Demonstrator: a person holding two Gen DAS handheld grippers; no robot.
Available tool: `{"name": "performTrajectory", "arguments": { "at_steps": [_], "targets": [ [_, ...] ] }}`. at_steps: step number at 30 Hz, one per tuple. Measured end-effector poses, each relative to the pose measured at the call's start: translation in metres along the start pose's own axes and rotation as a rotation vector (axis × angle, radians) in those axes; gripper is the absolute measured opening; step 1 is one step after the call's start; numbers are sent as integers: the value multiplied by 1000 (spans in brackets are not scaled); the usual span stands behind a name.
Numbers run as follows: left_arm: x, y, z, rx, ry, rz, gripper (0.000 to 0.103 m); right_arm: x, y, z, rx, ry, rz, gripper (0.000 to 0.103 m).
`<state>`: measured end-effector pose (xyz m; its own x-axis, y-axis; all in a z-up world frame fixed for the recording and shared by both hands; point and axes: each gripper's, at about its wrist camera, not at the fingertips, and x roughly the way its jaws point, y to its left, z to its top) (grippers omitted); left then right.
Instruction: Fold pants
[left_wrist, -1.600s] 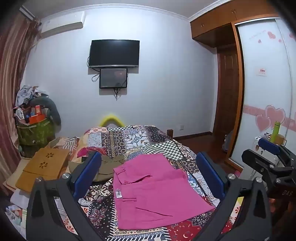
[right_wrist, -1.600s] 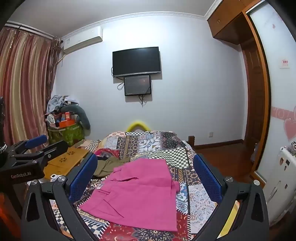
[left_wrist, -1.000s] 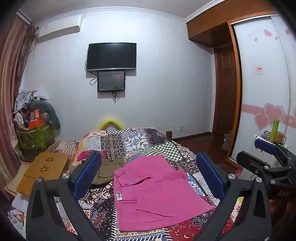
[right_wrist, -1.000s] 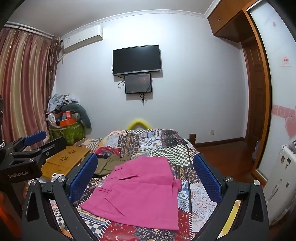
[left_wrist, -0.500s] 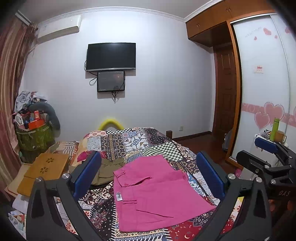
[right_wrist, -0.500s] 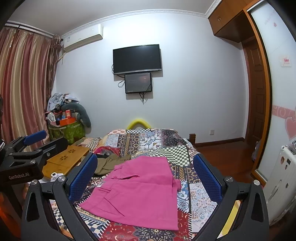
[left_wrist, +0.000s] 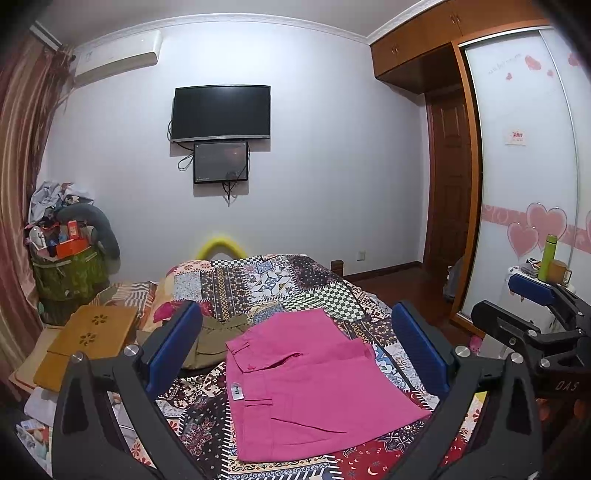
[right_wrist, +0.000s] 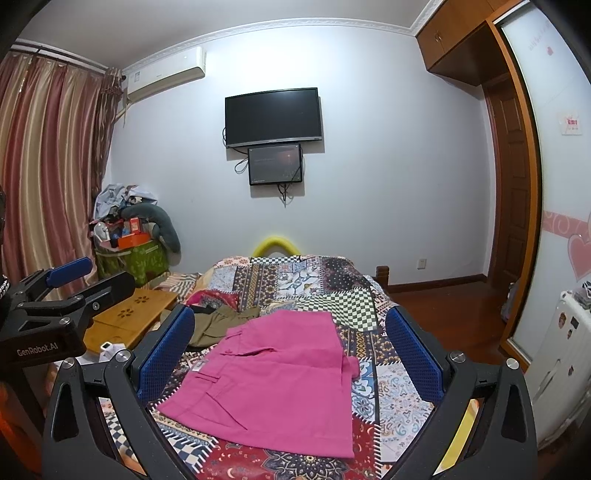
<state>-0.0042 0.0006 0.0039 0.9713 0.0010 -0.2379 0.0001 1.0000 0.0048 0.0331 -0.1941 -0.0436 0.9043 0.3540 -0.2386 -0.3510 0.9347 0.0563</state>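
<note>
Pink pants lie folded into a flat rectangle on the patchwork bedspread, also in the right wrist view. A white label shows at their left edge. My left gripper is open and empty, held above the near end of the bed. My right gripper is open and empty too, held above the same end. Each gripper shows at the side of the other's view: the right one, the left one.
An olive garment lies left of the pants, with a red cloth behind it. A wooden lap table and a cluttered green bin stand on the left. A wardrobe and a white unit with a green bottle stand on the right.
Both views have drifted slightly. The pants have not moved and both grippers stay open.
</note>
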Motion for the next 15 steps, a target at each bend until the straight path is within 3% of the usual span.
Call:
{"name": "performTrajectory", "arguments": {
  "at_steps": [15],
  "targets": [
    [1, -1, 1, -5, 5, 1, 103, 0, -1, 1, 0, 2, 0, 103]
  ]
}}
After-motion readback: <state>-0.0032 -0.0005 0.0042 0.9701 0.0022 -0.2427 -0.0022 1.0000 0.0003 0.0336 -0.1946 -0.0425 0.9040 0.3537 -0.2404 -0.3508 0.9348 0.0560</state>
